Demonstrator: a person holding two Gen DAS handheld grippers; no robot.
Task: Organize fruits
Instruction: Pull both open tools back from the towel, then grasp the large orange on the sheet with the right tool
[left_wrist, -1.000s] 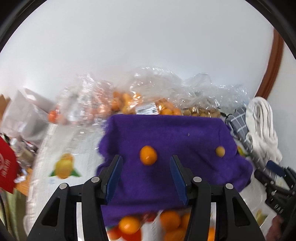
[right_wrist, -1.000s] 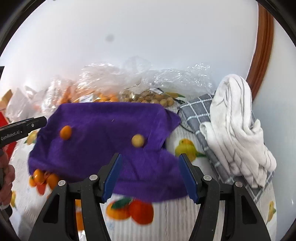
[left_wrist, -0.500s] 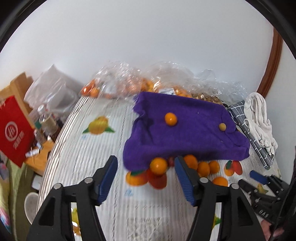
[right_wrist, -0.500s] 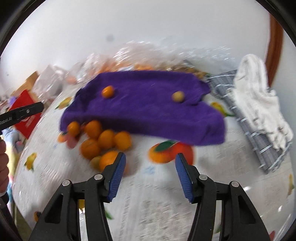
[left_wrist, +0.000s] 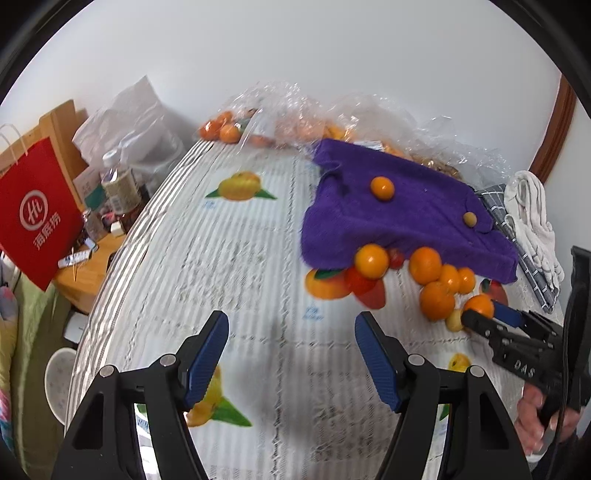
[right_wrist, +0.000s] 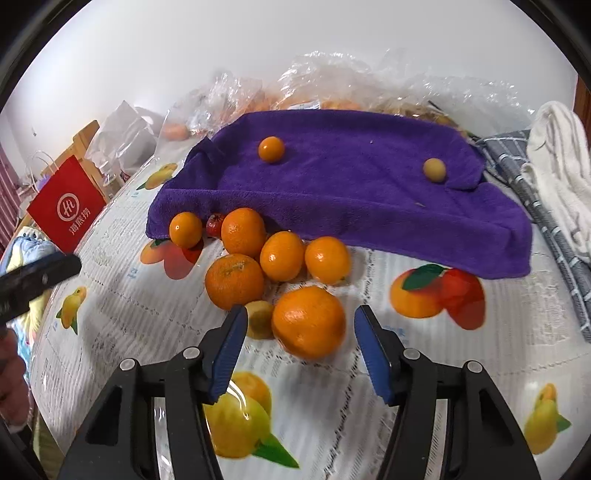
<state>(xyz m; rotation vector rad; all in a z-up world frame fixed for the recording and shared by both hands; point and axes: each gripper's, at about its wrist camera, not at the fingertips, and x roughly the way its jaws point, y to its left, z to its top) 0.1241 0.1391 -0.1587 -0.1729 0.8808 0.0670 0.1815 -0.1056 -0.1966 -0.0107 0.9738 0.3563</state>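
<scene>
The orange lies dead ahead of your right gripper, between its wide, empty jaws, near the towel's front edge. Your left gripper, equally wide, hangs over bare tablecloth. Both have pulled back from the towel since a second ago.

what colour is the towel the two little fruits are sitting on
Purple: the towel is a solid deep purple with no pattern, clearest in the right wrist view.

A lived-in home: fruit-print tablecloth, red shopping bag, folded towels, bagged fruit.
</scene>
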